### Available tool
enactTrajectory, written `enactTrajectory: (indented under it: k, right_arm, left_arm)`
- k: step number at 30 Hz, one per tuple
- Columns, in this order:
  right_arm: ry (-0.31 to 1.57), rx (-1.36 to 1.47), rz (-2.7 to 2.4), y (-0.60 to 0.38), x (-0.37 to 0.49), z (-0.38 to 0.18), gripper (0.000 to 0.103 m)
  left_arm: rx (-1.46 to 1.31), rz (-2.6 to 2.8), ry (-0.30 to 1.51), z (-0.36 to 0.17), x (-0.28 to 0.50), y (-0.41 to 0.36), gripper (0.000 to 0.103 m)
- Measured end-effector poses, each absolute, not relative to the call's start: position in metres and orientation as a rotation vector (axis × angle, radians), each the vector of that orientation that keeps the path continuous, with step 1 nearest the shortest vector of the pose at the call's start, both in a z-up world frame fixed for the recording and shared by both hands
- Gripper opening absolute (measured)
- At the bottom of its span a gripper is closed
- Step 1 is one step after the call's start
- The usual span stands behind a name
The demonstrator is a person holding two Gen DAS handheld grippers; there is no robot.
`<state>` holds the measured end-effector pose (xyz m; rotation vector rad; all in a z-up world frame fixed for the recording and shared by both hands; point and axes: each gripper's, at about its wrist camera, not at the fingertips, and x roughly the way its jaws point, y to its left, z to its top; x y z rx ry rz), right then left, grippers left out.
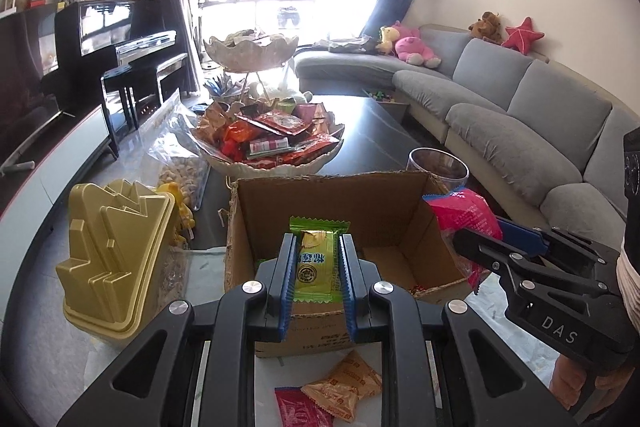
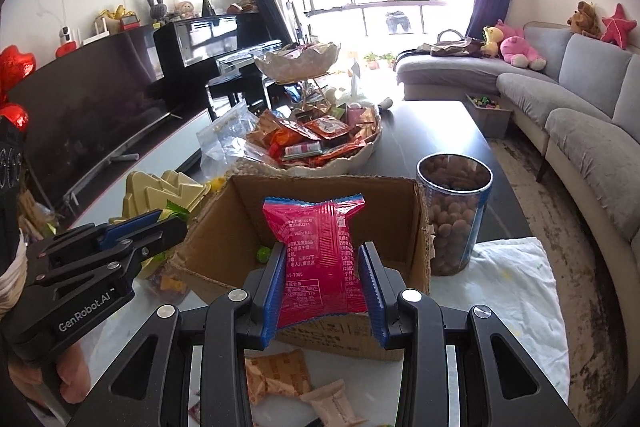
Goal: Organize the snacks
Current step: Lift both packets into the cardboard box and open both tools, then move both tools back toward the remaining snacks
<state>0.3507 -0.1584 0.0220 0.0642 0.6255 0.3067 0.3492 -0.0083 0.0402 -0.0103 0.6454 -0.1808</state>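
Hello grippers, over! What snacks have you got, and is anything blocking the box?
Left gripper shut on green packet. Right gripper shut on pink packet. Both above open cardboard box. Nothing blocking.

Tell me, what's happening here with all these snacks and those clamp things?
A person is sorting snacks with a hand-held gripper in each hand. The left gripper is shut on a green snack packet, and the right gripper is shut on a pink snack packet. Both are held above an open cardboard box. More packets lie loose in front of the box.

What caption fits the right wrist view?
Right claw holds pink snack packet above open cardboard box.
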Motion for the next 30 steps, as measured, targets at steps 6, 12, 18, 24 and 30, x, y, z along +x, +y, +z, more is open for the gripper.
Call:
enactTrajectory:
  k: [6, 12, 18, 24, 30]
  right_arm:
    - [0.641, 0.058, 0.291, -0.158, 0.372, 0.014, 0.038]
    - [0.610, 0.099, 0.225, -0.173, 0.369, 0.016, 0.061]
    - [0.610, 0.072, 0.249, -0.174, 0.340, 0.016, 0.061]
    - [0.637, 0.047, 0.277, -0.169, 0.318, 0.010, 0.061]
    - [0.668, 0.031, 0.277, -0.165, 0.305, 0.006, 0.061]
  left_arm:
    - [-0.022, -0.133, 0.637, 0.037, 0.365, -0.009, 0.060]
    - [0.029, -0.114, 0.617, 0.041, 0.341, -0.014, 0.066]
    - [0.066, -0.118, 0.625, 0.041, 0.312, -0.021, 0.068]
    - [0.074, -0.118, 0.645, 0.040, 0.294, -0.019, 0.068]
    - [0.083, -0.108, 0.658, 0.040, 0.278, -0.013, 0.068]
